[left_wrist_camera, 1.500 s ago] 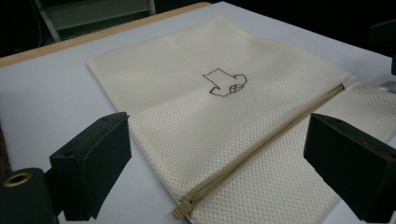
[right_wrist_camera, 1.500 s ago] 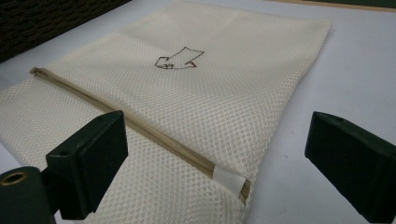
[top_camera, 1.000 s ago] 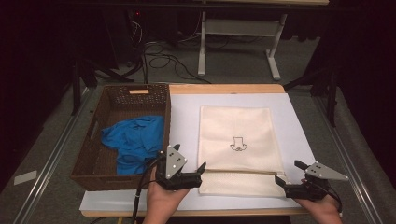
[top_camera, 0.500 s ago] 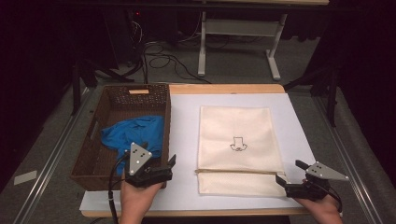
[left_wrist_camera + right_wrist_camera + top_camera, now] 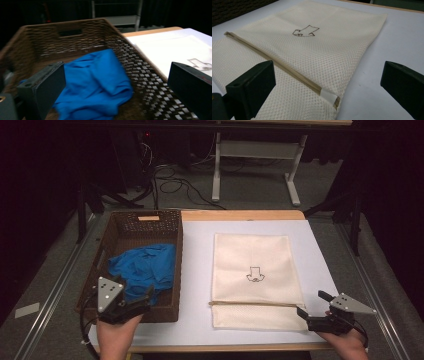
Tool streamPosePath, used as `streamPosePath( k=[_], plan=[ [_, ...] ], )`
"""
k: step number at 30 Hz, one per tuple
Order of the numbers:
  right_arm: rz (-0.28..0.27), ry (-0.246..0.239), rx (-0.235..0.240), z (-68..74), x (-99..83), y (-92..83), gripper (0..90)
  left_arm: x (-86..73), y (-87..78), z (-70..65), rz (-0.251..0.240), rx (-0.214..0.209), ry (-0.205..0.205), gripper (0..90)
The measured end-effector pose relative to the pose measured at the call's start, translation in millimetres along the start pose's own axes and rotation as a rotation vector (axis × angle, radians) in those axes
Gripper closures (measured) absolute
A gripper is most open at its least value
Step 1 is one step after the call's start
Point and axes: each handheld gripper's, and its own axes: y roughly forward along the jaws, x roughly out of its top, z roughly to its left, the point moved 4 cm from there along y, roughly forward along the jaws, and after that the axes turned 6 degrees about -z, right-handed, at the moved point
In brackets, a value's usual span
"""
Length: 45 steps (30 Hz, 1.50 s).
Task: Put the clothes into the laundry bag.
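A cream mesh bag (image 5: 255,260) (image 5: 312,50) with a small dark drawing lies flat on the white sheet (image 5: 197,245). Its zipper (image 5: 255,304) (image 5: 279,66) runs across near the front end. A crumpled blue cloth (image 5: 142,267) (image 5: 100,75) lies in the brown wicker basket (image 5: 178,250) (image 5: 140,67) at the left. My left gripper (image 5: 135,301) (image 5: 116,85) hovers open over the basket's near end, pointed at the cloth and holding nothing. My right gripper (image 5: 311,303) (image 5: 327,87) stands open at the bag's near right corner, where the zipper ends between its jaws.
The wooden table edge (image 5: 240,214) shows beyond the sheet. Behind the table, cables and a white metal stand (image 5: 250,155) sit on the dark floor. Metal rails (image 5: 55,285) run along the table's left and right sides.
My left gripper has moved left from the bag's near left corner to the basket's near end. The right gripper and the bag have stayed put.
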Motion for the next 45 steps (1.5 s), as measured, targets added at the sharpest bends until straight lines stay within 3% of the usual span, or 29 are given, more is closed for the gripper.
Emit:
streamPosePath(
  k=[6,11,16,20,22,26,29,34,40,45],
  plan=[
    [-0.001,0.001,0.005,2.2,0.4,0.7,0.3,-0.8,-11.4,20.2,-0.025,0.056,-0.023,1.7],
    [-0.001,0.004,0.000,1.5,1.5,1.7,0.3,-1.2,-10.9,18.4,-0.042,0.056,-0.023,2.6],
    [-0.004,0.006,0.000,-0.2,0.2,2.4,0.3,-0.2,-4.2,14.7,-0.051,0.035,-0.054,4.5],
    [-0.004,0.015,-0.003,-3.0,-0.5,2.6,0.3,2.9,9.3,4.5,-0.034,0.017,-0.086,5.4],
    [-0.004,0.014,0.007,-2.8,-0.9,3.4,0.3,6.9,18.0,-2.2,-0.013,0.012,-0.077,5.0],
    [0.003,0.006,0.022,0.8,-1.2,2.9,0.3,22.7,25.6,-12.0,-0.024,0.019,-0.050,5.2],
    [-0.005,0.004,0.026,1.6,0.0,1.7,0.3,31.8,33.0,-12.6,-0.020,0.015,-0.056,5.2],
    [-0.007,0.011,0.028,0.3,0.0,1.9,0.3,42.0,46.1,-12.7,-0.011,0.028,-0.027,5.2],
    [-0.006,0.008,0.023,1.5,-0.8,0.2,0.3,43.8,67.3,-8.1,0.044,0.041,-0.008,5.0],
    [0.000,0.011,0.023,0.5,-1.9,-0.1,0.3,38.8,85.7,0.0,0.075,0.032,-0.053,5.9]
  ],
)
